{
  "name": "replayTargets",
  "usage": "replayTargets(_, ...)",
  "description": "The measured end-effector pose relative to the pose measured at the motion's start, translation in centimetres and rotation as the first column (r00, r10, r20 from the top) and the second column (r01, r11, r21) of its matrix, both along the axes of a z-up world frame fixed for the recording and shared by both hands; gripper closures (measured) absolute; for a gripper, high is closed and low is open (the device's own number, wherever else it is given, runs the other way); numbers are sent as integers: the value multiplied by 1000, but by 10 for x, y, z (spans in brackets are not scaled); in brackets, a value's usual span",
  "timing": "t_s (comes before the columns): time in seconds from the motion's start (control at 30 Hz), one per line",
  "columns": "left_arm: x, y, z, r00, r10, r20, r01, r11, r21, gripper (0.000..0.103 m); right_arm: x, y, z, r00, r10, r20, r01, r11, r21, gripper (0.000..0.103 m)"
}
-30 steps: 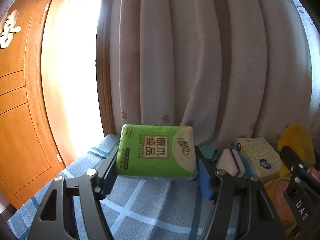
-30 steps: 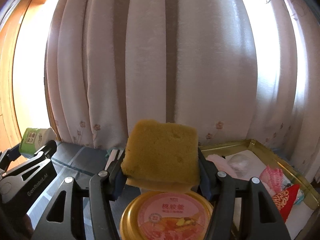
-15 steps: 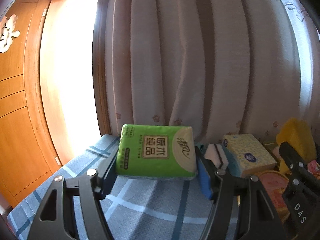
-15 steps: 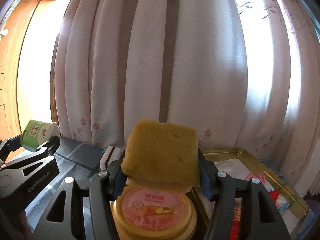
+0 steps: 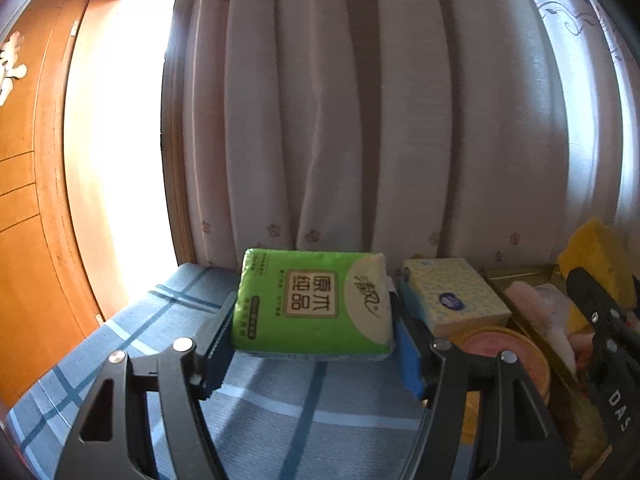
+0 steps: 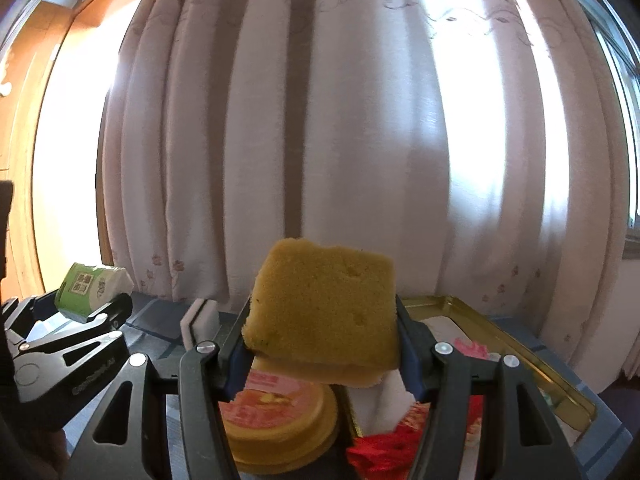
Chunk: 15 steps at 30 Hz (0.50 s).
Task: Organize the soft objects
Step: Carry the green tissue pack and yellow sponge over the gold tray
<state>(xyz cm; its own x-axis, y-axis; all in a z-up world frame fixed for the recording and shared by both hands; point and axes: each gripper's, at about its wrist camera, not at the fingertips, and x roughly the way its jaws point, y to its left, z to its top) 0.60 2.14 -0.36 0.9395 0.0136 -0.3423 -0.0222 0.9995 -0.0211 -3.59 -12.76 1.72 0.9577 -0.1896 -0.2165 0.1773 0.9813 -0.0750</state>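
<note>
My left gripper is shut on a green tissue pack and holds it above the blue checked cloth. My right gripper is shut on a yellow sponge, lifted above a gold tray. The sponge also shows at the right edge of the left wrist view. The green pack and left gripper show at the left of the right wrist view.
A yellow-patterned tissue box and a round pink-lidded tub sit right of the green pack. The tub lies under my right gripper. A white-and-black sponge stands behind it. Red and pink wrappers lie in the tray. Curtains hang behind.
Both grippers have risen and shifted right with their loads. The tissue box and tub have moved nearer the green pack in the left view. The tray now lies under the sponge.
</note>
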Motion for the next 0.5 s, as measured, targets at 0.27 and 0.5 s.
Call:
replayTargets(0.27, -12, -26, -1, 998, -60, 8, 60, 998, 18, 35, -13, -25, 2, 999, -53, 9, 53, 998, 23, 41)
replayTargets(0.5, -18, -48, -1, 993, -118, 5, 118, 993, 20, 35, -21, -51, 2, 994, -111, 1, 111, 993, 30, 41)
